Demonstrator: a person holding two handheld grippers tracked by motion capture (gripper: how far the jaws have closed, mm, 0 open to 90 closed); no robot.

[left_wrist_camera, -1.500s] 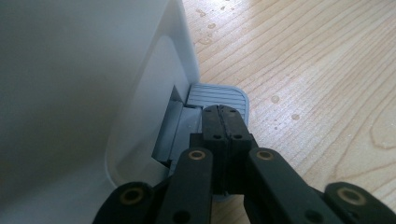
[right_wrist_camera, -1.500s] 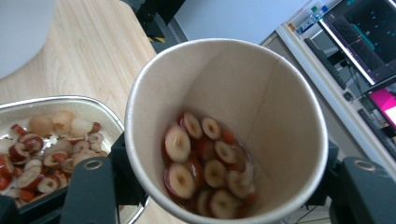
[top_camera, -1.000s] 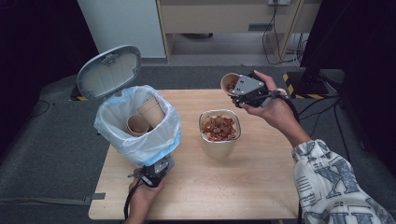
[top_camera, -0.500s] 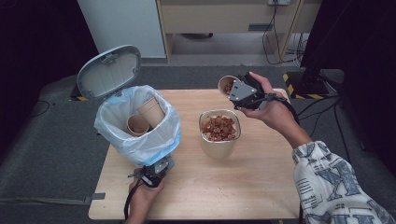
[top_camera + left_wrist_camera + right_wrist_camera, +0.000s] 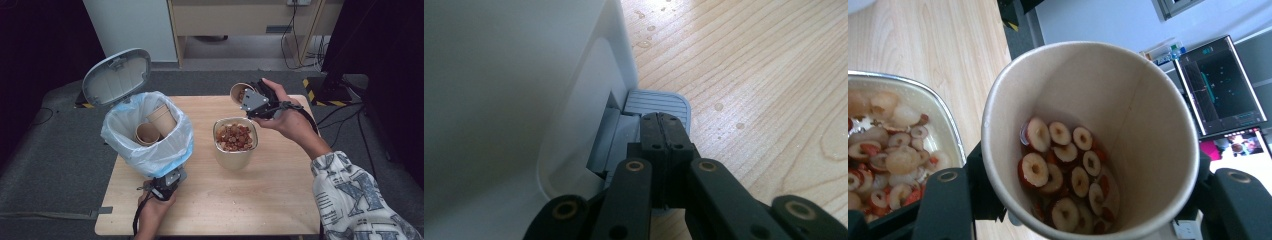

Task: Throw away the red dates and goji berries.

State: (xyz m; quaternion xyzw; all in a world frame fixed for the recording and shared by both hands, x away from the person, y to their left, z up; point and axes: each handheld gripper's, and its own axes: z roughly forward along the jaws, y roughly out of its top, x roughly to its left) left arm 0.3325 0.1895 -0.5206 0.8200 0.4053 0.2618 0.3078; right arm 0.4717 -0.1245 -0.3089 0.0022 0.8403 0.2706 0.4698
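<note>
1. Paper cup (image 5: 239, 93) sits clamped in the right hand-held gripper (image 5: 248, 100), above centre-right in the high view; the jaws press on its two sides, standing only as wide as the cup.
2. Its long axis is tipped well off upright, mouth toward the upper left of the high view; in the right gripper view the cup (image 5: 1088, 135) holds sliced dried fruit (image 5: 1068, 175) settled against its lower wall.
3. Below and slightly left of the cup in the high view stands the metal container (image 5: 235, 142), already heaped with the same fruit and paler pieces. It is near the cup but apart from it; in the right gripper view its rim (image 5: 943, 107) shows at the left edge. Judged from this, the coming pour turns on bringing the cup's mouth over that rim.
4. The right hand (image 5: 287, 117) is much the nearer to both cup and container.
5. At the lower left, the left hand-held gripper (image 5: 167, 184) has its jaws fully together, holding nothing. In the left gripper view its tip (image 5: 663, 131) rests on the grey pedal (image 5: 659, 102) at the foot of the white bin (image 5: 514, 90).
6. The bin (image 5: 145, 150) stands with its lid (image 5: 116, 76) up, a plastic liner inside, and two used cups (image 5: 154, 126) in it.
7. Everything rests on a pale wooden desk (image 5: 280, 200), with small droplets (image 5: 719, 106) visible on it in the left gripper view. Around it lie grey floor, cables and a cabinet at the top of the frame.
</note>
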